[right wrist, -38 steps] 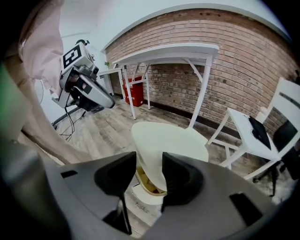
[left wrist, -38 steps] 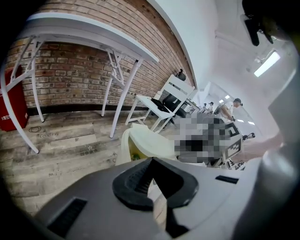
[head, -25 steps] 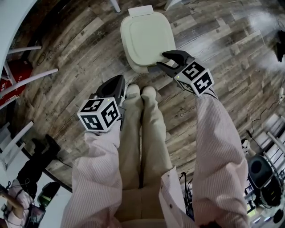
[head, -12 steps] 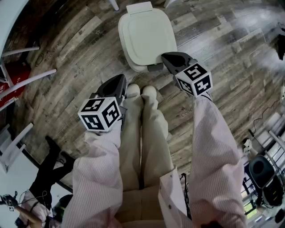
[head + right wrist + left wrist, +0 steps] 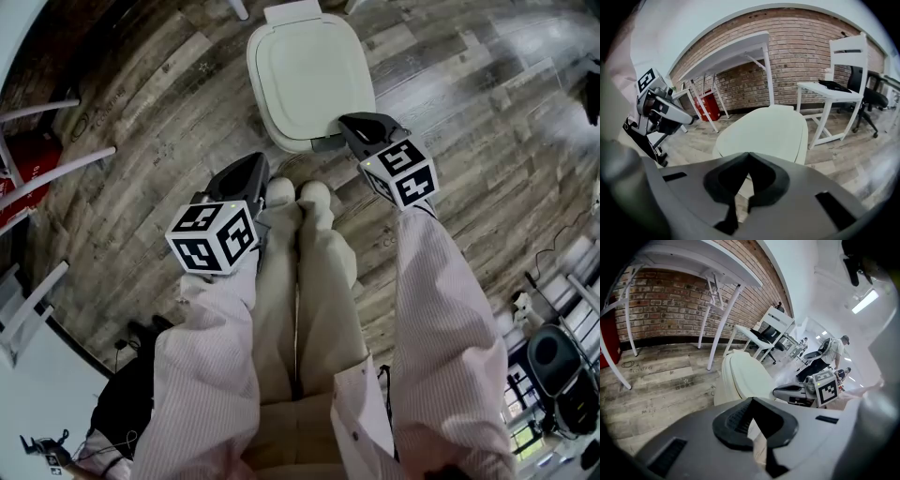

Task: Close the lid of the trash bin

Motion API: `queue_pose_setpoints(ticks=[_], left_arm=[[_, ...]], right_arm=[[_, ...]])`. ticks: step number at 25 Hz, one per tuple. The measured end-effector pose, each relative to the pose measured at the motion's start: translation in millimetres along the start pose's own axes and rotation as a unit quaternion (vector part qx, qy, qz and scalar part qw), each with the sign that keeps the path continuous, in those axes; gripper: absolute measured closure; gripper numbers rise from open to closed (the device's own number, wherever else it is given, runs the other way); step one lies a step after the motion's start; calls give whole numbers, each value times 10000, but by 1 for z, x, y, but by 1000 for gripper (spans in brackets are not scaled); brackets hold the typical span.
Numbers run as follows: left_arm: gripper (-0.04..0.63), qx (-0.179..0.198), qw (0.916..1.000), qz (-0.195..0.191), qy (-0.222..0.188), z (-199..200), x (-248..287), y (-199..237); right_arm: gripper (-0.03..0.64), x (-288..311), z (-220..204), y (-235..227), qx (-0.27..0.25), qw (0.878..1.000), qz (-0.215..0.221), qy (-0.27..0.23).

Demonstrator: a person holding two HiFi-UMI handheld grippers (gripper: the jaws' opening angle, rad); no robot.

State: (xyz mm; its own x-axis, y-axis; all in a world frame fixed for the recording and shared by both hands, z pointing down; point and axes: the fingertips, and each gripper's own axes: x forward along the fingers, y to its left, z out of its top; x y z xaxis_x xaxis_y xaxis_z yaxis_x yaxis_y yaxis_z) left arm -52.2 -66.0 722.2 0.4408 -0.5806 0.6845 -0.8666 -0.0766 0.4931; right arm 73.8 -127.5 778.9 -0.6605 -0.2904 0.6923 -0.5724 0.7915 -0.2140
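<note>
Bin lid [image 5: 309, 70] down, R gripper [image 5: 345, 123] near

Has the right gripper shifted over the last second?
Yes: the right gripper slid slightly left beside the trash bin, toward the shoes, fingers now shut.

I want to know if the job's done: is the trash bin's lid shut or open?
Shut. The lid lies flat on the trash bin in every view, no gap showing at its rim.

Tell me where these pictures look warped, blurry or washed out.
Head view: fisheye bends the floor planks, with glare at upper right. Left gripper view: the ceiling light is blown out. Right gripper view: the brick wall bows into an arch, with dark corners.
</note>
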Motion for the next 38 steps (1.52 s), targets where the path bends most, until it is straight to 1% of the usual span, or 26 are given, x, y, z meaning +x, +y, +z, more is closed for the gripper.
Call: queue_pose_setpoints(ticks=[6,10,13,15,22,26,29,32,36,38], left_arm=[[603,2,10000,-8,1,-1,1,4],[603,2,10000,-9,1,-2,3,5],[603,0,10000,-20,-3,-1,5,3],[603,-2,10000,-42,-9,-1,7,0],[603,-26,10000,-51,-49,0,6,-2],[603,-54,10000,-46,-55,3,1,-4],[603,-41,9999,-73,-91,11,-7,-9],[603,-16,9997,-173,-164,22,-17,-19],[603,44,9993,-240,-286,42,-33,-37],[603,109,9989,-277,-370,53,-43,-47]], right_arm=[[614,6,-5,1,-153,9995,-158,205],[614,10,-9,1,-100,9989,-276,366],[614,13,-11,2,-228,9974,-412,553],[614,12,-12,3,-275,9968,-484,579],[614,12,-12,2,-187,9971,-428,595],[614,10,-12,3,-49,9972,-387,641],[614,0,-7,9,35,9980,-393,502],[614,-17,3,15,271,9983,-447,244],[614,-43,25,22,591,9969,-512,-10],[614,-58,39,27,646,9965,-512,-122]])
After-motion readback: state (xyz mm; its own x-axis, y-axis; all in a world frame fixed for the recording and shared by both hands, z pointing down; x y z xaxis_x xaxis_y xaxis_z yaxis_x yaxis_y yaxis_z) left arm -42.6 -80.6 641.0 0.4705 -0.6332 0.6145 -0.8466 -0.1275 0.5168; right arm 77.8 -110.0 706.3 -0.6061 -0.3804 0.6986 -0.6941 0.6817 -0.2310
